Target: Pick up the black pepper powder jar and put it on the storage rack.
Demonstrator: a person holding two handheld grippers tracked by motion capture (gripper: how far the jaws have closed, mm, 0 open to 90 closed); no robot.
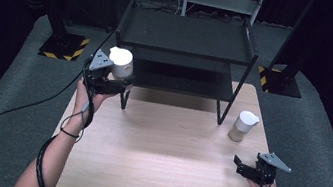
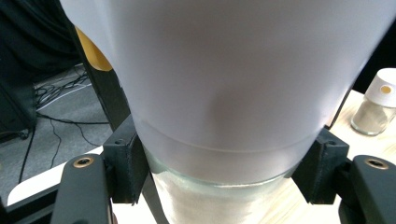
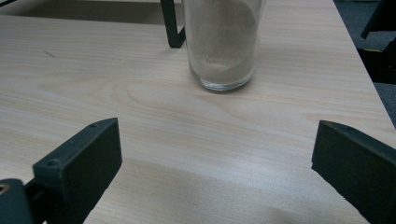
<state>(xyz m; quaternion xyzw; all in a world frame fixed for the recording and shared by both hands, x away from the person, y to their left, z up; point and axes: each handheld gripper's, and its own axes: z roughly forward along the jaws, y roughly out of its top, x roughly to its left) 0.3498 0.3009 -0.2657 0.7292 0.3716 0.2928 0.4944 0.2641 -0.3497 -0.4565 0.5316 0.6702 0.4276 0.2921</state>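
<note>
Gripping the jar [image 2: 219, 93] just under its white lid, your left claw [image 1: 116, 84] has both pads [image 2: 125, 170] clamped at the line where lid meets glass, with the powder-filled body hanging below the jaws. That is the weak spot: you are holding near the top of a tapered, smooth surface, so the weight sits under the grip and the jar could slide down through the pads or swing if you tilt your wrist. If the lid is only pressed on, a squeeze up there might also loosen it and let powder spill.

In the high view the jar is held in the air beside the front left corner of the black shelf [image 1: 187, 35], clear of the table [image 1: 163, 164]. The shelf has a raised rim and thin legs; I judge that bringing the jar in too low would knock its base against that rim, and a bump could twist it out of the jaws. Keep it upright and approach from above the rim.

Your right claw [image 1: 240, 165] rests wide open and empty near the right edge of the table, jaws pointing toward the second jar [image 3: 223, 42], which stands upright close to the shelf's front right leg [image 3: 172, 25]. It is well apart from that jar now, but a careless push forward could tip it, since it stands tall on a narrow base
</note>
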